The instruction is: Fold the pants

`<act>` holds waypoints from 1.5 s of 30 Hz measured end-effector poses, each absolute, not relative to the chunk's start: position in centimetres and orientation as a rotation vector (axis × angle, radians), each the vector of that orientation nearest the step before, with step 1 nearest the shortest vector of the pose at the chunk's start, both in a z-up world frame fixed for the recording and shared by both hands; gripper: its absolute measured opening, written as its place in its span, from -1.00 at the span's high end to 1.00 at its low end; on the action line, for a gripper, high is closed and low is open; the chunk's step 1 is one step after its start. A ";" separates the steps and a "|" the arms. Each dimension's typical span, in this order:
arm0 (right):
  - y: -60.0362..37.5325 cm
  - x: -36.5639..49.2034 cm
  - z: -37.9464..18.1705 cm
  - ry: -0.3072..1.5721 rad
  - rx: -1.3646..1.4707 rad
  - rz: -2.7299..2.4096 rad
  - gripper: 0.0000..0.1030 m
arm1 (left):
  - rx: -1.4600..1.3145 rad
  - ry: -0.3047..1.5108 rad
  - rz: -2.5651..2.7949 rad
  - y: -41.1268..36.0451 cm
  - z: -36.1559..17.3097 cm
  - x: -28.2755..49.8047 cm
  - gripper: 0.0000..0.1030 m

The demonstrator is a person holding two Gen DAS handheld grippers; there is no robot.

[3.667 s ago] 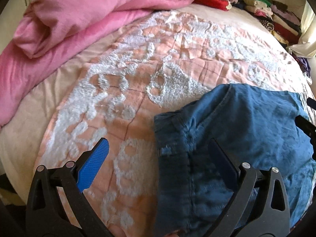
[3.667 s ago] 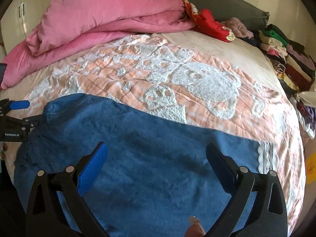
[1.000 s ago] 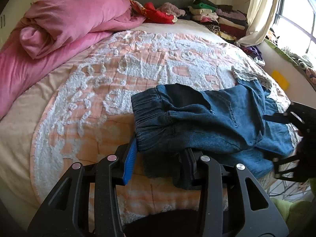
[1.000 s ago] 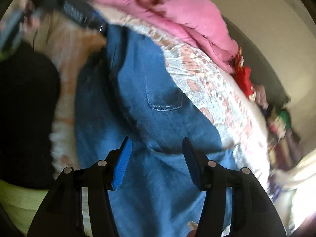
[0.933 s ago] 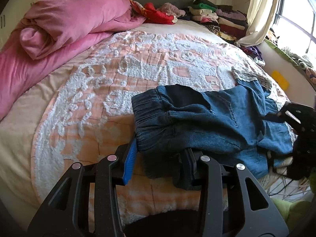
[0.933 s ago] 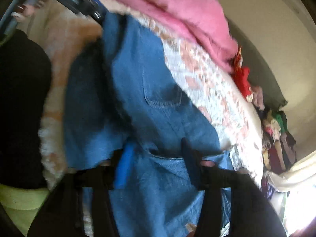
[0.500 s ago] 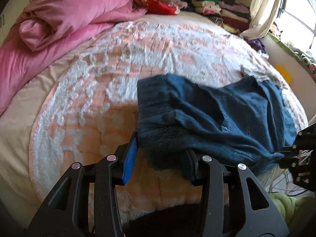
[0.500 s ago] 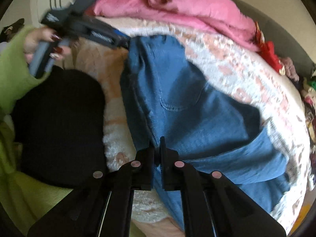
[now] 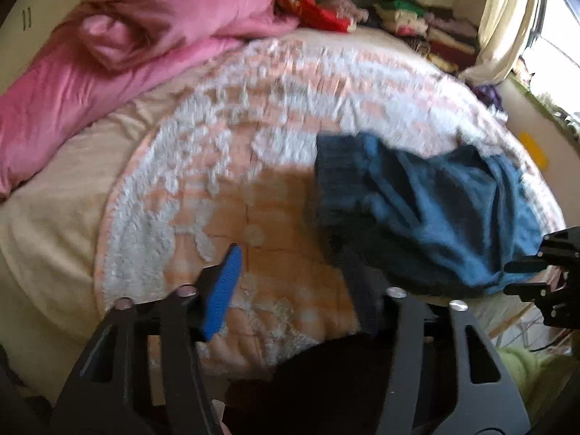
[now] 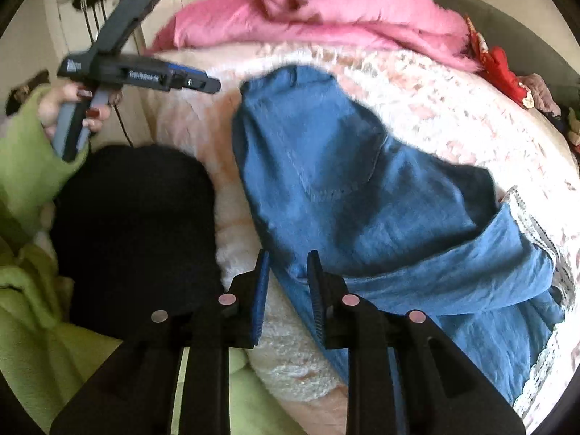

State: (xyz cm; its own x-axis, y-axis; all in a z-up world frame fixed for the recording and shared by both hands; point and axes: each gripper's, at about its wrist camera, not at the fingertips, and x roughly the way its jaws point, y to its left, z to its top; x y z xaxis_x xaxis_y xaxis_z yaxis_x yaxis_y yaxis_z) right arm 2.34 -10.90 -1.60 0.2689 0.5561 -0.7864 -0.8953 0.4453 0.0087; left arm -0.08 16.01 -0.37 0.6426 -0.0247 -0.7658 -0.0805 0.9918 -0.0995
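Currently, your left gripper (image 9: 290,282) stands wide open, clear of the denim pants (image 9: 427,210), which lie bunched on the peach-and-white bedspread (image 9: 217,166) near its front edge. Your right gripper (image 10: 288,282) is narrowly parted at the pants' near edge; you cannot tell whether its pads touch the fabric. White lettering runs along the left gripper's body in the right wrist view but is too blurred to read. A pink duvet (image 9: 145,36) lies well behind.
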 end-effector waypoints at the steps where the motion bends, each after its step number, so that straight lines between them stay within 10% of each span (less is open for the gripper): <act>1: -11.1 2.5 -1.1 0.802 -0.467 1.033 0.60 | -0.116 0.860 0.025 15.5 0.3 0.0 0.18; 23: -11.0 5.7 -4.3 0.990 -0.272 0.895 0.29 | 0.017 0.928 -0.103 7.4 -3.3 4.0 0.16; 34: -19.1 7.8 1.3 0.832 -0.147 0.650 -0.22 | 0.025 0.847 -0.140 5.3 0.5 2.3 -0.48; 45: -20.8 12.6 3.2 0.805 -0.137 0.512 -0.30 | -0.023 0.906 -0.326 0.0 -0.1 3.6 -0.51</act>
State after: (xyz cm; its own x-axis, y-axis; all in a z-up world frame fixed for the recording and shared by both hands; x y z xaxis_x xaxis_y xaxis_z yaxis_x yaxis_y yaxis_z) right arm 12.57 -20.85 3.15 0.5793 0.3853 -0.7183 -0.4869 0.8703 0.0741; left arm 3.58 0.02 -0.07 0.5713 -0.2881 -0.7685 0.2685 0.9505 -0.1567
